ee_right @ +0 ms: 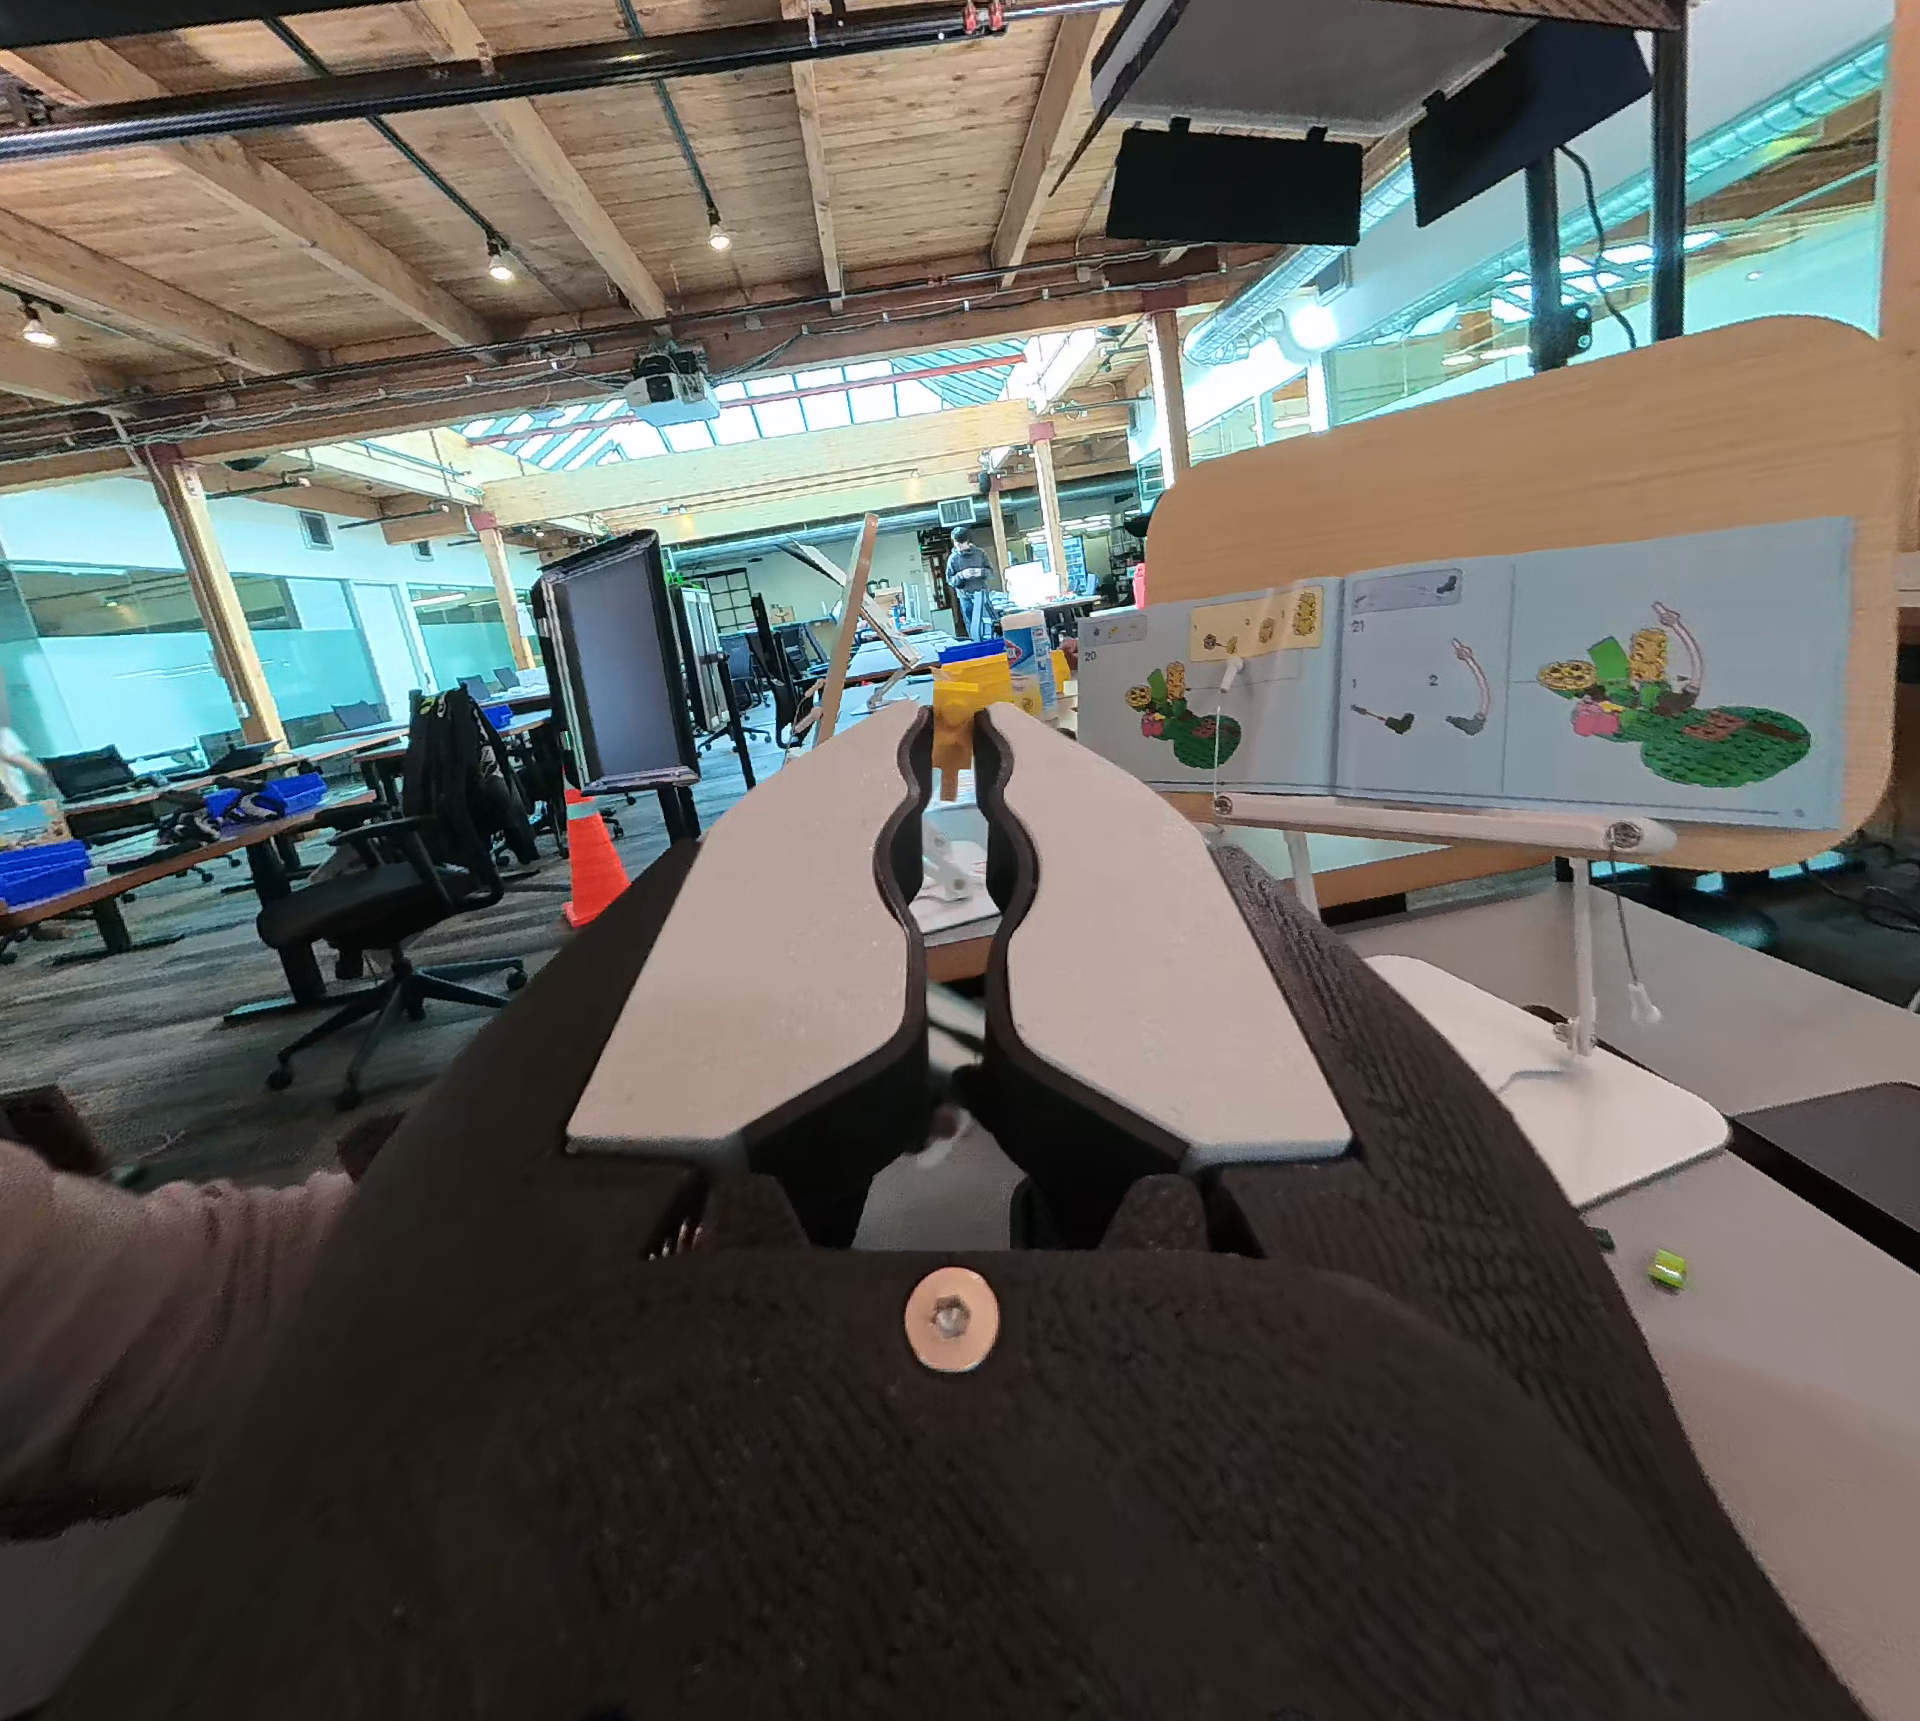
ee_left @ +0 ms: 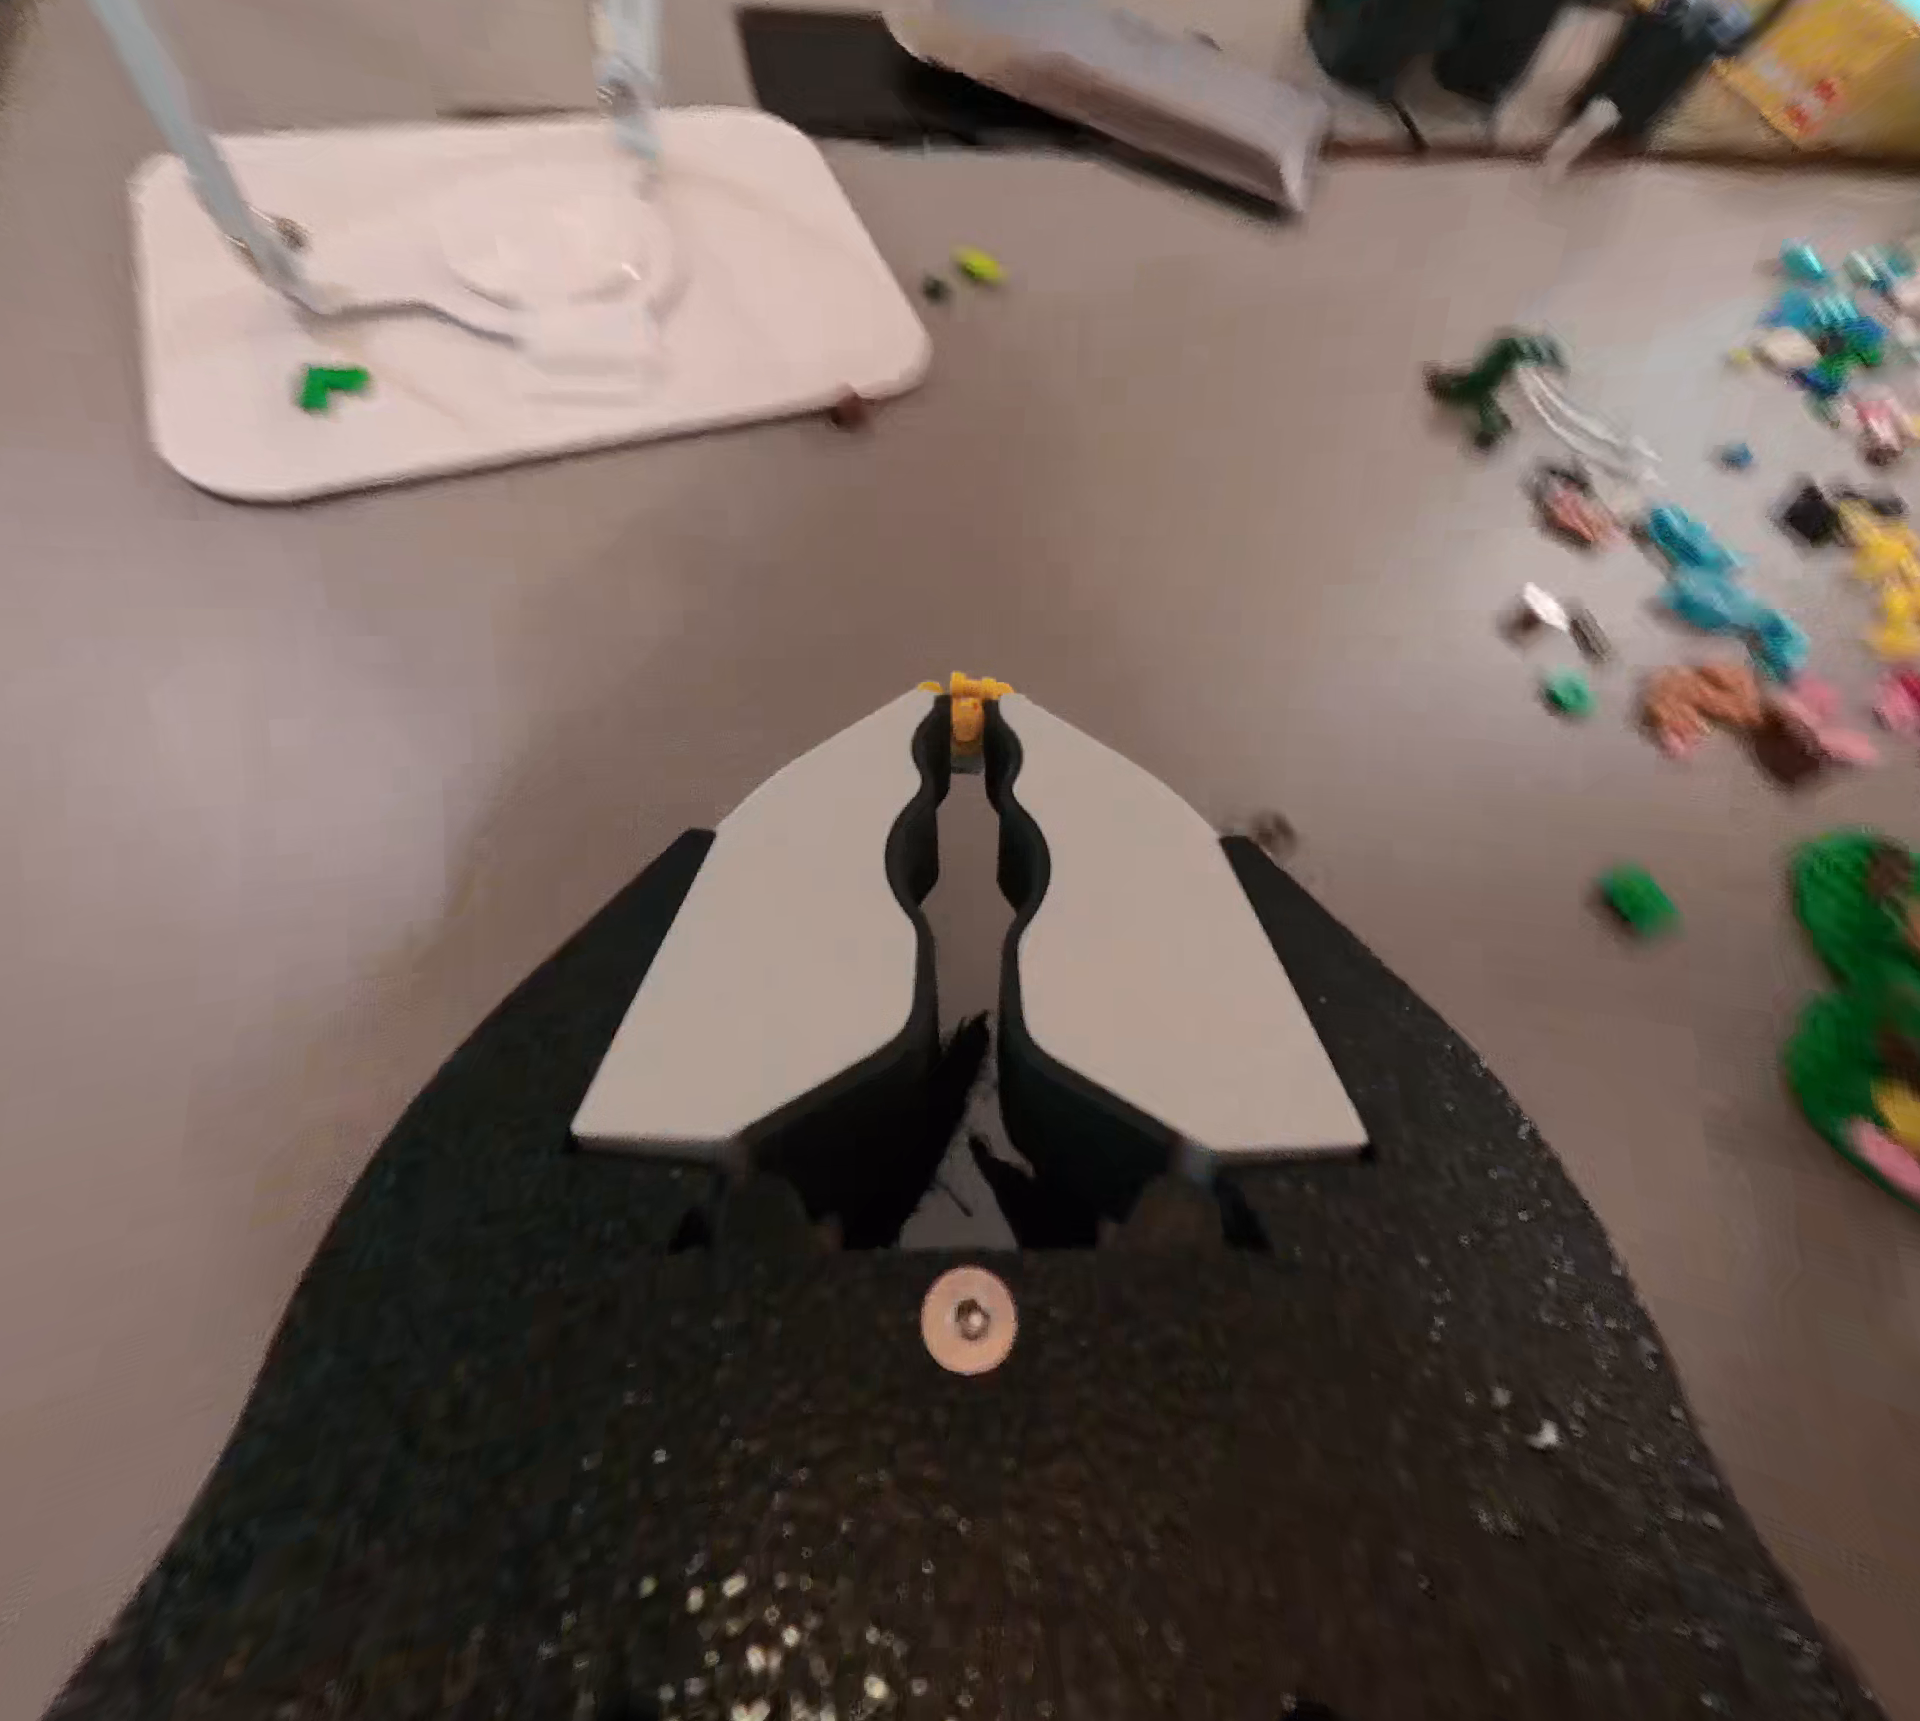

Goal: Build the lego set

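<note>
Left wrist view, which is smeared by motion: the left gripper sits low in the centre of the frame, its fingers drawn together and clamped on a small orange lego piece that pokes out at the tips. Beyond it lies the grey table. At the right edge, a green lego base shows partly, with a single green brick just to its left and, above these, a scattered heap of loose bricks in blue, pink, yellow and green. In the upper left stands a white stand base with a green L-shaped piece lying on it.

In the right wrist view, tilted up toward the room, the right gripper fills the lower centre, pinched shut on a yellow lego piece at its tips. A sleeve shows at the lower left. A lime brick lies on the table at the lower right. Farther up on the right, an open instruction booklet rests on a white holder. The far background is an office with chairs, desks and an orange cone.
</note>
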Demonstrator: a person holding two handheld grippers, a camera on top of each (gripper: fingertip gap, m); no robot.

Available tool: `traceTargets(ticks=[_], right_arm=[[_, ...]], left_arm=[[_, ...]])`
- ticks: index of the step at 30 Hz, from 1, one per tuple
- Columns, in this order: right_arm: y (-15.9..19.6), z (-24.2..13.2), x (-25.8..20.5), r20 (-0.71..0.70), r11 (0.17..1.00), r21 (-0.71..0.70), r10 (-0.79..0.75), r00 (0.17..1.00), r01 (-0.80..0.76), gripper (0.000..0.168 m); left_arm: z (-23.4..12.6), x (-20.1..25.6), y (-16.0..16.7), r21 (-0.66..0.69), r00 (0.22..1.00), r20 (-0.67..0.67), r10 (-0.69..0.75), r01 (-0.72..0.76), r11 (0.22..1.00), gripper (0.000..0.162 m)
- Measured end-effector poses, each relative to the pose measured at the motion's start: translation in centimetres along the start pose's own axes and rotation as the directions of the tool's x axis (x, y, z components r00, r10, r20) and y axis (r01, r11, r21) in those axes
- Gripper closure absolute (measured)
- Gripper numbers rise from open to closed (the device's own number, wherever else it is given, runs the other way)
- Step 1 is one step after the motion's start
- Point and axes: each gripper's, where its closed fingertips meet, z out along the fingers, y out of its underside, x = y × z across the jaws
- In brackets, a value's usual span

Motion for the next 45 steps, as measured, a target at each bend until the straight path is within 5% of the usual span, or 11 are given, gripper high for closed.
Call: traceTargets(ticks=[7,16,21,24,27,36,38,45], right_arm=[[0.1,0.1,-1.0,0.034,1.000,-0.013,0.021,0.999,-0.021,0.163],[-0.8,-0.7,-1.5,0.069,0.999,0.012,0.043,0.997,-0.044,0.163],[-1.1,-0.9,-1.6,0.091,0.997,0.024,0.068,0.994,-0.070,0.163],[-1.2,-0.9,-1.7,0.103,0.996,0.028,0.076,0.992,-0.079,0.163],[-1.2,-1.0,-1.8,0.115,0.996,0.029,0.086,0.990,-0.090,0.163],[-0.8,-0.8,-1.8,0.129,0.994,0.014,0.109,0.986,-0.112,0.163],[-0.7,-0.7,-1.7,0.128,0.993,0.008,0.113,0.985,-0.115,0.163],[-0.3,-0.3,-2.1,0.145,0.993,-0.012,0.121,0.982,-0.120,0.163]], left_arm=[[-5.5,10.1,8.0,-0.256,0.985,-0.161,0.064,-0.104,0.961,0.157],[-5.5,10.6,11.3,-0.329,0.994,-0.076,0.077,-0.098,0.939,0.156],[-6.1,10.0,11.3,-0.336,0.947,-0.150,0.283,-0.318,0.887,0.108],[-6.8,10.4,11.3,-0.254,0.787,-0.309,0.534,-0.609,0.751,0.093],[-7.2,11.0,12.2,-0.168,0.556,-0.468,0.687,-0.819,0.548,0.096],[-6.2,12.2,12.0,0.040,0.023,-0.585,0.811,-0.998,0.057,0.106],[-5.8,12.7,12.2,0.077,-0.053,-0.586,0.808,-0.997,-0.009,0.098],[-5.7,11.8,12.8,0.112,-0.156,-0.658,0.737,-0.988,-0.108,0.119]])
